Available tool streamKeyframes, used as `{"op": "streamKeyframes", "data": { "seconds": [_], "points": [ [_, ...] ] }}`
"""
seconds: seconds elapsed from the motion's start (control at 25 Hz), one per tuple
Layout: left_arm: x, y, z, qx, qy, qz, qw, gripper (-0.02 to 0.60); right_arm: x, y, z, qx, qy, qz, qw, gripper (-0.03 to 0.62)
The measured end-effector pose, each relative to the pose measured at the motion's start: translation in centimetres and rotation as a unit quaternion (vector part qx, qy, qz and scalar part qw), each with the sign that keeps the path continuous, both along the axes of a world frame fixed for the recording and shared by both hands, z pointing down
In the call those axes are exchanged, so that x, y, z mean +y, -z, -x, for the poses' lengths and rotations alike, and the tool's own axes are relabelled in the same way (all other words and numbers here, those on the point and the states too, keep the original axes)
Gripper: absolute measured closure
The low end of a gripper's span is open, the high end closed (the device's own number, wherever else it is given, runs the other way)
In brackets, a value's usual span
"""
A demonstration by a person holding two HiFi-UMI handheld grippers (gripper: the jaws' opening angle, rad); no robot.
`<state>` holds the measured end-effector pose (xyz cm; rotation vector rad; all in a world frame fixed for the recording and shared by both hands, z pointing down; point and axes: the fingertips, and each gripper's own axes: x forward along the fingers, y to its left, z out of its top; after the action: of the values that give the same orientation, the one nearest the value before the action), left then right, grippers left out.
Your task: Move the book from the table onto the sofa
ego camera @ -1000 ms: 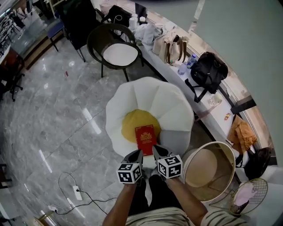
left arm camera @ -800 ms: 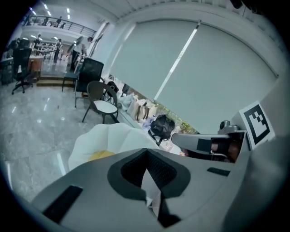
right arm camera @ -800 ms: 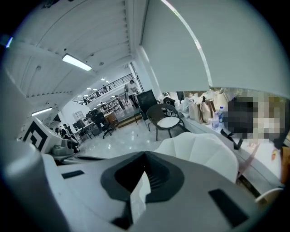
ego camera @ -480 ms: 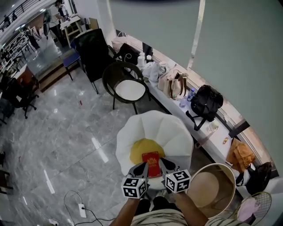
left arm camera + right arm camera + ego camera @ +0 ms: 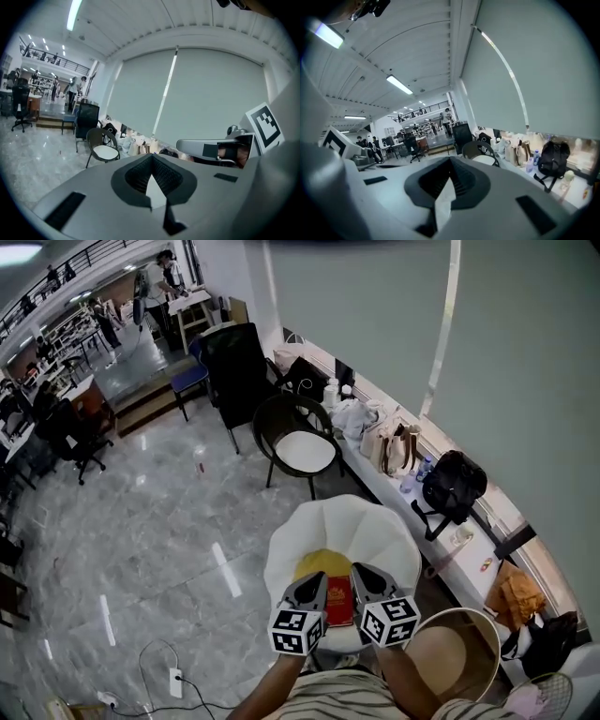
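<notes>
The red book (image 5: 338,597) lies on the yellow cushion (image 5: 317,564) of the white sofa (image 5: 349,521). The left gripper (image 5: 312,582) and the right gripper (image 5: 363,576) hang near it, one at each side. Both have their jaws pressed together, with nothing between them.

You've got a black chair (image 5: 298,442) ahead; black backpack (image 5: 453,488) and tote bags (image 5: 397,448) on the window-side tabletop (image 5: 467,554); power strip (image 5: 175,678) on the marble floor (image 5: 141,549).

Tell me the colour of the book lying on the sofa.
The book is red; the head view shows it best.
</notes>
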<state>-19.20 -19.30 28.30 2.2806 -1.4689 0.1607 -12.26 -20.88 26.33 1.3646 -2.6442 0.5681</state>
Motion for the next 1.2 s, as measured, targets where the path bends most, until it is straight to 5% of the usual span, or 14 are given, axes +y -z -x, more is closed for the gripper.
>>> {"op": "streamKeyframes", "data": {
  "seconds": [0.56, 1.2],
  "points": [
    [-0.5, 8.4, 0.8, -0.026, 0.024, -0.111, 0.9932, 0.577, -0.3, 8.2, 2.6, -0.003, 0.021, -0.108, 0.994, 0.58],
    [-1.9, 9.9, 0.0, -0.017, 0.027, -0.143, 0.9892, 0.577, -1.4, 8.7, 1.2, 0.006, 0.01, -0.122, 0.992, 0.58]
  ]
}}
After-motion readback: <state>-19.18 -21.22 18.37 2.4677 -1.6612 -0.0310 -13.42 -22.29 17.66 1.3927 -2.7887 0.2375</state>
